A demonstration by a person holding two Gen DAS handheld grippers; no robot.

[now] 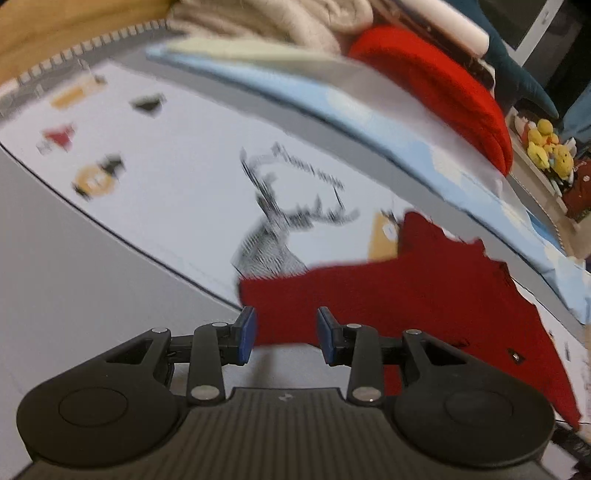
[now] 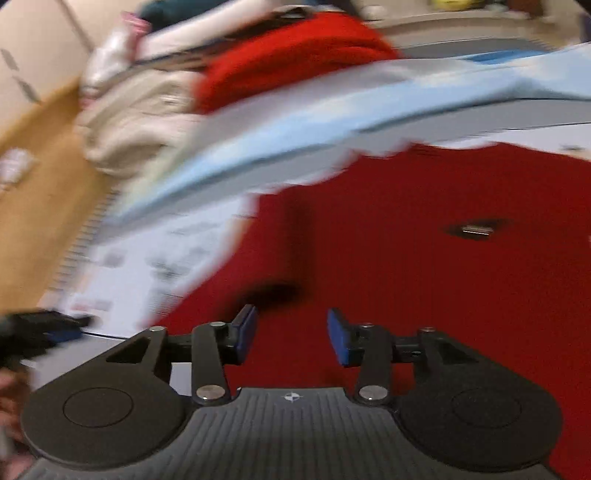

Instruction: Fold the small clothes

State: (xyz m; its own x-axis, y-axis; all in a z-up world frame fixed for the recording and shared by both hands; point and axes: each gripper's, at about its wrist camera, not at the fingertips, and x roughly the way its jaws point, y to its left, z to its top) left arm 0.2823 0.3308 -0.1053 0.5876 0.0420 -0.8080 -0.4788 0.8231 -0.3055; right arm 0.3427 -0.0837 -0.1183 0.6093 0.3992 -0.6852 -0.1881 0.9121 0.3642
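The dark red knitted garment (image 1: pixel 424 310) lies spread on a white printed sheet (image 1: pixel 166 177) covering the table, filling the 3 to 5 o'clock part of the left wrist view and most of the right wrist view from 12 through 4 o'clock. The left hand-held gripper (image 1: pixel 286 334) has its blue pads partly apart over the garment's nearer corner; cloth shows in the gap, but the pads do not appear to press on it, so nothing is held. The right hand-held gripper (image 2: pixel 291 338) likewise stands partly apart above the red cloth, gripping nothing. Beyond, at 12 to 1 o'clock, sit a bright red folded cloth (image 1: pixel 436 88) and a cream knit bundle (image 1: pixel 266 22) behind a pale blue sheet (image 1: pixel 369 122). Risks, as judged: both views are heavily smeared, so either gripper could close beside the hem and miss it, or pinch the white sheet with the garment and drag it; uneven lifting by the two sides would skew the fold. A small dark tag (image 2: pixel 476 229) on the garment could catch a pad. Writing: the sheet carries a grey antlered-deer drawing (image 1: pixel 280 221) with a line of script above it, and small coloured emblems (image 1: pixel 94 179) at 9 to 10 o'clock; none is legible through the blur.
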